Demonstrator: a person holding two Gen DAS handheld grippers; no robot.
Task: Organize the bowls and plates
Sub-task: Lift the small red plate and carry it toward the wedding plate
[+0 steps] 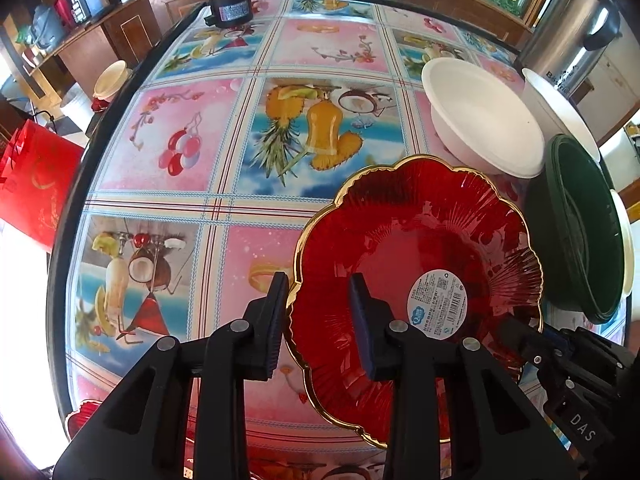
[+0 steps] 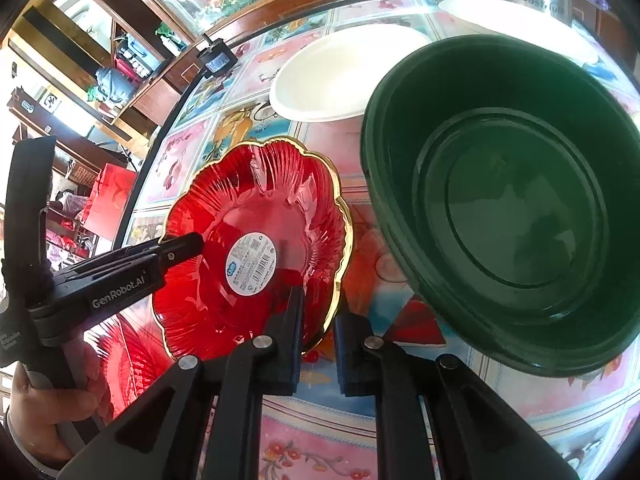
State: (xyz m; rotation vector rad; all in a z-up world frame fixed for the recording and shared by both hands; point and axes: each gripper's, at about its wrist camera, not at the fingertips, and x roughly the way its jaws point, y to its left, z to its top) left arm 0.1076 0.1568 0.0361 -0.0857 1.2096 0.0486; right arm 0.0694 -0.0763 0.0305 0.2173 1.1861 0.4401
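Fruit-print tablecloth (image 1: 224, 128) (glossy), wooden shelves (image 1: 80, 32) behind, bright daylight

"GenRobot.AI" on left gripper (image 2: 182, 249), "DAS" on right gripper (image 1: 520, 350)

Left gripper (image 1: 318, 312) low and angled forward, fingers spread apart, one on each side of the rim of the red plate (image 1: 420, 264), neither pad clearly pressing it. Right gripper (image 2: 318, 344) likewise parted with a clear gap, straddling the opposite edge of that plate. Bare hand (image 2: 48, 404) at lower left of the right wrist view, wrapped around the left gripper's handle.
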